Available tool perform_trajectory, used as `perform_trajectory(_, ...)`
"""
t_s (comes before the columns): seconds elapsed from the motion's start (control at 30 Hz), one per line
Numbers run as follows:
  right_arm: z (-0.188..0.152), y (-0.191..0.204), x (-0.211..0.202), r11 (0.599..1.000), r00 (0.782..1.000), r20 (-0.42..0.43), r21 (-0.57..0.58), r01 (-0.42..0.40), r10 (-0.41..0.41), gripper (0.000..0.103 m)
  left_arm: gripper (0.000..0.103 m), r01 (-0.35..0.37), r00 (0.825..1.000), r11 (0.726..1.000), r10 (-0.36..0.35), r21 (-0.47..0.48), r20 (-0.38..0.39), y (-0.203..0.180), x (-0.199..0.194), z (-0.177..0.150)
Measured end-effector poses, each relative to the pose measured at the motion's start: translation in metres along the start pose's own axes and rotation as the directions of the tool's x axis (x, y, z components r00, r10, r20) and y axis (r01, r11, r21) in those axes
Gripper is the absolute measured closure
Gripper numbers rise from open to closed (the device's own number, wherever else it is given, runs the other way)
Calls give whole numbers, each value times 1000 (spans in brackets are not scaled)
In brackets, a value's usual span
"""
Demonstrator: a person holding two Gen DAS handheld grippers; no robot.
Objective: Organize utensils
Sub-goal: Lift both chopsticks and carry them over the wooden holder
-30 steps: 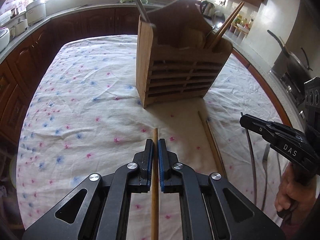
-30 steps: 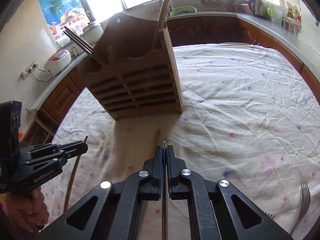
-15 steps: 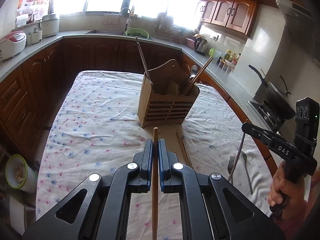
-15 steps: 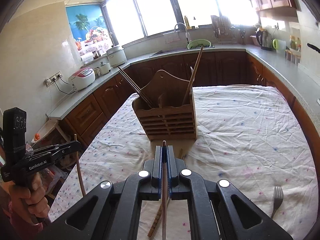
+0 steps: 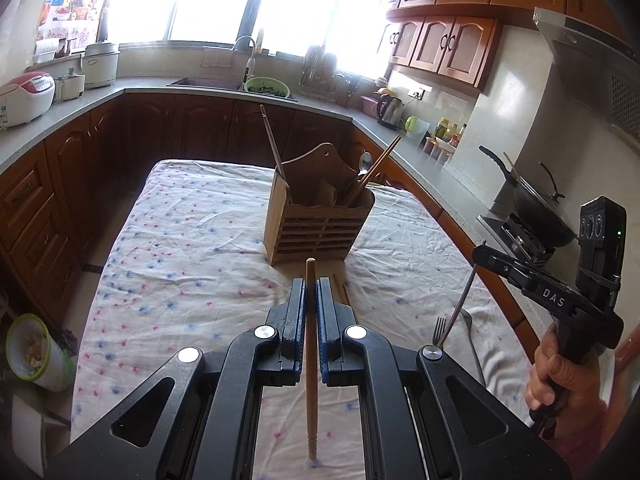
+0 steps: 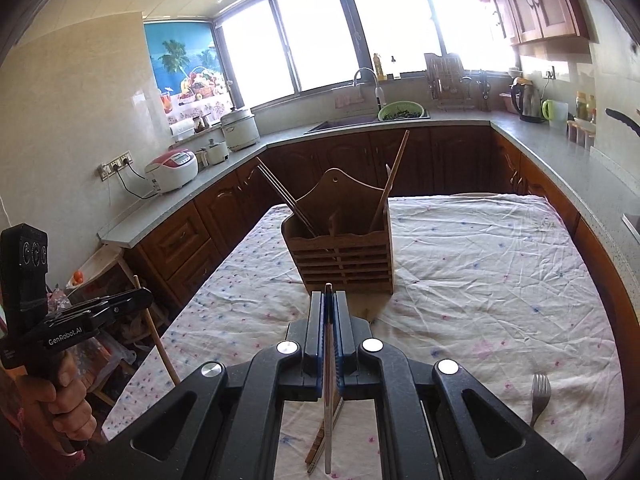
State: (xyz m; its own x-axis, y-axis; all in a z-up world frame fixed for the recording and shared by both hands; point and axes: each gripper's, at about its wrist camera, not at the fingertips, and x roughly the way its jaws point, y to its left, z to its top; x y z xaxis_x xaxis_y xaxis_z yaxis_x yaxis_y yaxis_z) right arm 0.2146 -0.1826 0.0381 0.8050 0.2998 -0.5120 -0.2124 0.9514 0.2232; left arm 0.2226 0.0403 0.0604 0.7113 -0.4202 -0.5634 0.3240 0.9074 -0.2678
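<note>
A wooden utensil holder stands on the cloth-covered table and holds chopsticks and a spoon. My left gripper is shut on a wooden chopstick, held high above the table in front of the holder. My right gripper is shut on a thin metal utensil; in the left wrist view its handle hangs from the right gripper. The left gripper with its chopstick shows at the left of the right wrist view.
A fork and wooden chopsticks lie on the floral tablecloth near me. Brown cabinets and grey counters ring the table, with a rice cooker, sink, kettle and wok.
Both grippers have risen and pulled back from the holder, carrying their utensils; the holder now looks smaller and farther, and more of the kitchen shows.
</note>
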Motion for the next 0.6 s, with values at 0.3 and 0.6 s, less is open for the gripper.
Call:
perform_trajectory(0.3, 8, -2, -7, 1000, 999, 44, 0, 11, -11, 99, 99, 7, 1000, 1000, -7, -17, 26, -1, -2, 7)
perform_trajectory(0.6, 22, -5, -10, 1000, 995, 98, 16, 1, -2, 99, 99, 35, 997, 999, -32, -33, 66, -1, -3, 26)
